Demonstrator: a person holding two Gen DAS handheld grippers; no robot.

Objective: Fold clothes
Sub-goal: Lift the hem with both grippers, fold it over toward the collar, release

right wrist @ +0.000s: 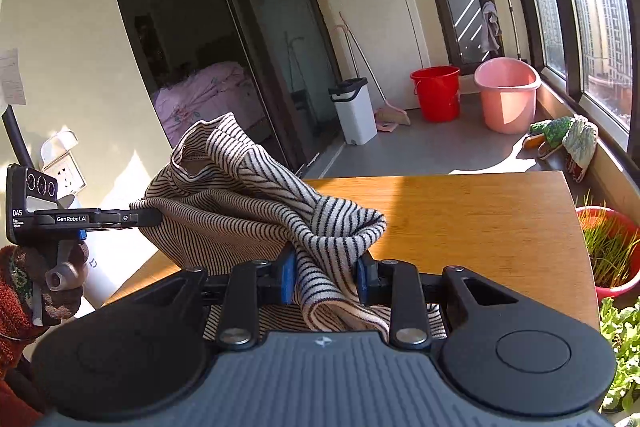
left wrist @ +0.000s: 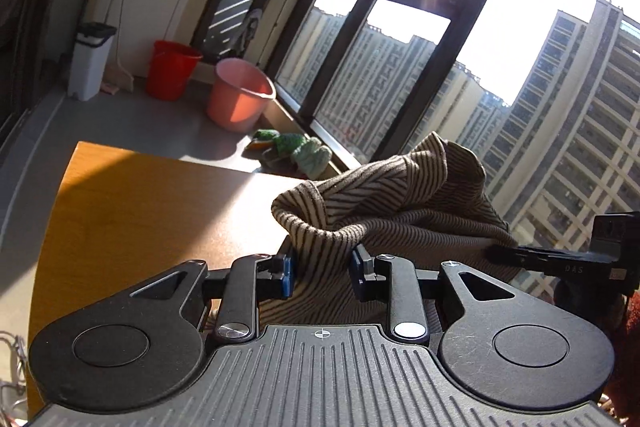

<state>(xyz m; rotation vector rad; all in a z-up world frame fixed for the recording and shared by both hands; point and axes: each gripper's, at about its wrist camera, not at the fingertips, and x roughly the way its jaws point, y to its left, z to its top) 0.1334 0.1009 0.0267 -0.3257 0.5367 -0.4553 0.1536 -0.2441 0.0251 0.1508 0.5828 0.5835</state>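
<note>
**Inspector:** What is the left gripper (left wrist: 320, 273) doing?

**Assistant:** It is clenching a bunched fold of the striped garment (left wrist: 384, 203). The cloth is passing between its blue pads (left wrist: 285, 275) and rising in a loose heap above them.

**Inspector:** And the right gripper (right wrist: 326, 277)?

**Assistant:** It is grasping the same striped garment at another fold, with cloth filling the gap between its jaws and draping down behind them. In the left wrist view its dark fingers are showing side-on at the garment's right edge.

**Inspector:** Where is the garment sitting?

**Assistant:** It is hanging between the two grippers over the near part of the wooden table (right wrist: 480, 219). Whether its lower edge is touching the tabletop, I cannot tell.

**Inspector:** Is the person showing?

**Assistant:** A gloved hand (right wrist: 60, 279) is gripping the left tool's handle at the left of the right wrist view.

**Inspector:** Surroundings?

**Assistant:** Beyond the table, a red bucket (right wrist: 436, 93) and a pink tub (right wrist: 506, 95) are standing side by side on the grey floor by the window (left wrist: 400, 47), a white bin (right wrist: 354, 111) is standing to their left, and a red pot of grass (right wrist: 610, 247) is sitting just beside the table's right edge.
</note>
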